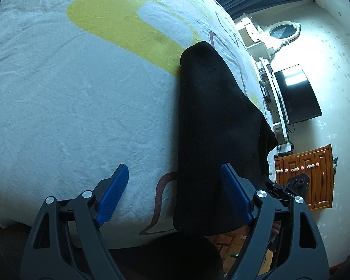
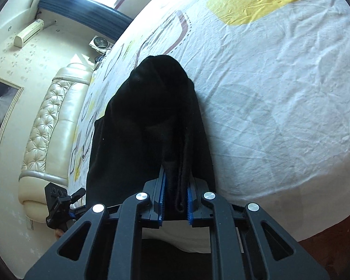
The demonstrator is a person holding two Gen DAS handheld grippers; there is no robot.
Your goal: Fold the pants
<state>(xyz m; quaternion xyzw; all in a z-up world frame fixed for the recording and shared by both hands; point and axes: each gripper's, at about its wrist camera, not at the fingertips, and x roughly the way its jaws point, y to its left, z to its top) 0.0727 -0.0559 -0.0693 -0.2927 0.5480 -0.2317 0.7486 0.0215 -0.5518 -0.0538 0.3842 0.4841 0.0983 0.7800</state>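
Pants (image 2: 149, 116) on bedsheet (image 2: 280, 93), headboard (image 2: 51, 121) beside

Pants (image 2: 147, 121) hem behind right gripper (image 2: 175, 200)

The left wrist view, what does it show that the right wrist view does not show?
Only the left wrist view shows the open left gripper, a black television and a wooden cabinet. Only the right wrist view shows the right gripper shut on the black pants, a cream tufted headboard and an air conditioner. Both show the pants on the patterned bed sheet.
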